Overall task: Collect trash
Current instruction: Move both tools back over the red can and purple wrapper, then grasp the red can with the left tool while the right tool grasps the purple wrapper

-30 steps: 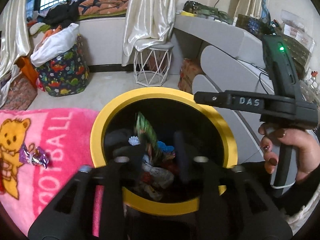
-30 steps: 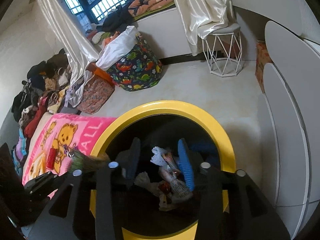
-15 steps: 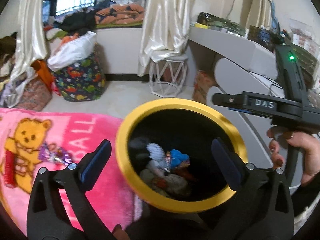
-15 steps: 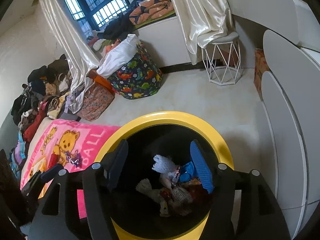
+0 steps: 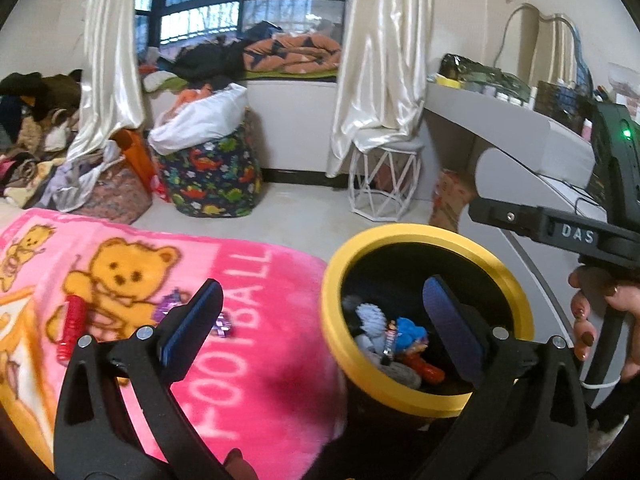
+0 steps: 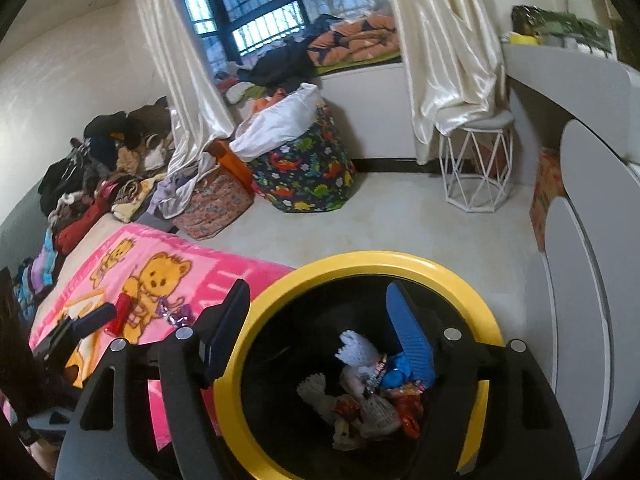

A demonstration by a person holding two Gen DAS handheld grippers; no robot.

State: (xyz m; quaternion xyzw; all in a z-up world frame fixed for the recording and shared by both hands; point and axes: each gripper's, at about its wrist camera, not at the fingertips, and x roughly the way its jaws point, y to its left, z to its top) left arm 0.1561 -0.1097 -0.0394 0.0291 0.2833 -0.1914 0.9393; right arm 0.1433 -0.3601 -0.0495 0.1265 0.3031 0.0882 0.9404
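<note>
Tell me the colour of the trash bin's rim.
Yellow: the trash bin's rim is a yellow ring around a black inside, clearest in the right wrist view.

Pink bear blanket (image 5: 248,344) on bed: red tube (image 5: 72,330), purple wrapper (image 5: 176,306) lying near.

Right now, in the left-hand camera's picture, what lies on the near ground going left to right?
Red tube → purple wrapper, both on the pink blanket → yellow-rimmed bin of trash → the other gripper's handle in a hand.
</note>
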